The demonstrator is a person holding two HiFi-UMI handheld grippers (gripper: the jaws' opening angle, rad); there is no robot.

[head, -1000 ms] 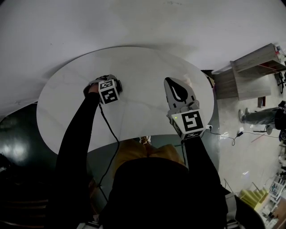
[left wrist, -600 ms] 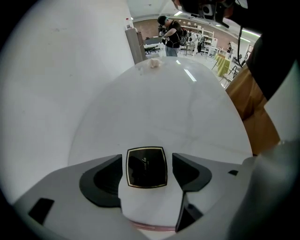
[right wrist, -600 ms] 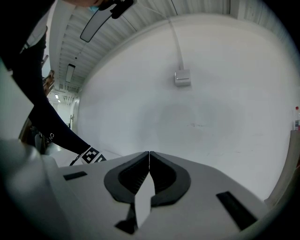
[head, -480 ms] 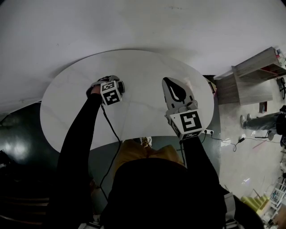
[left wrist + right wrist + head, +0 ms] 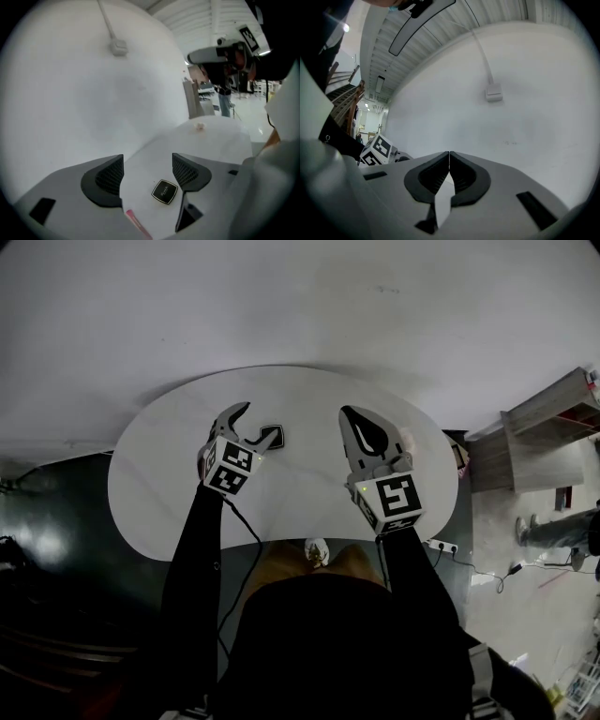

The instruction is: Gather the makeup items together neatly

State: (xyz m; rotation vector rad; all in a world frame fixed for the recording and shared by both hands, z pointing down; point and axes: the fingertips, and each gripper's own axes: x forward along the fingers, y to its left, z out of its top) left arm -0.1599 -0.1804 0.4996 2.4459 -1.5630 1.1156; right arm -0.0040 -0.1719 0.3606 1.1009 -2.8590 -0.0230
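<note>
A black square compact (image 5: 164, 191) lies flat on the white round table (image 5: 309, 390), just inside my left gripper's right jaw. A pink stick-like item (image 5: 135, 221) lies close under the left gripper (image 5: 147, 161), half hidden by its body. In the head view the left gripper (image 5: 259, 418) stands open over the table's left middle, with the compact (image 5: 273, 439) beside its right fingertip. My right gripper (image 5: 348, 412) hovers to the right, shut with nothing between its jaws (image 5: 449, 153). A small pale item (image 5: 394, 439) rests on the table right of it, also far off (image 5: 200, 125).
The table stands close to a white wall with a cable and small box (image 5: 118, 46). A wooden shelf unit (image 5: 548, 418) stands at the right. A power strip (image 5: 441, 546) lies on the floor by the table's right edge. Dark floor lies to the left.
My left gripper has shifted right and tipped up with its jaws now spread, and the black compact shows on the table beside it. The right gripper has hardly moved.
</note>
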